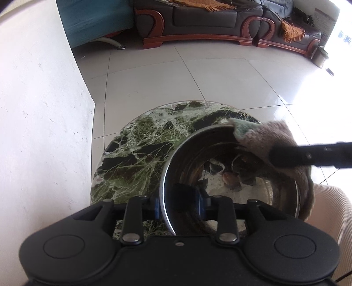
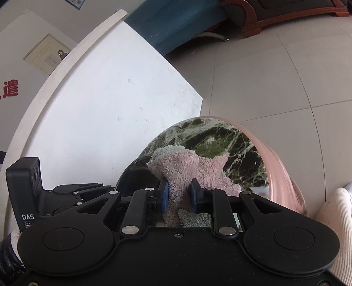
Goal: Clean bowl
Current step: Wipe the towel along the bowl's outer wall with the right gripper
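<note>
The right tongs [image 2: 179, 194] are clenched on a pink cloth [image 2: 187, 167] to wipe the inside of the steel bowl [image 1: 220, 176]. The left tongs [image 1: 179, 204] sit astride the bowl's near rim to steady it, but whether they pinch it I cannot tell. The bowl stands at the near right edge of the round green marble surface [image 1: 136, 149]. Around are a tiled floor [image 1: 198, 77], a white wall [image 1: 39, 110] and a dark sofa [image 1: 198, 19].

Tiled floor [image 1: 220, 77], dark sofa [image 1: 198, 19], white wall [image 1: 33, 110]
</note>
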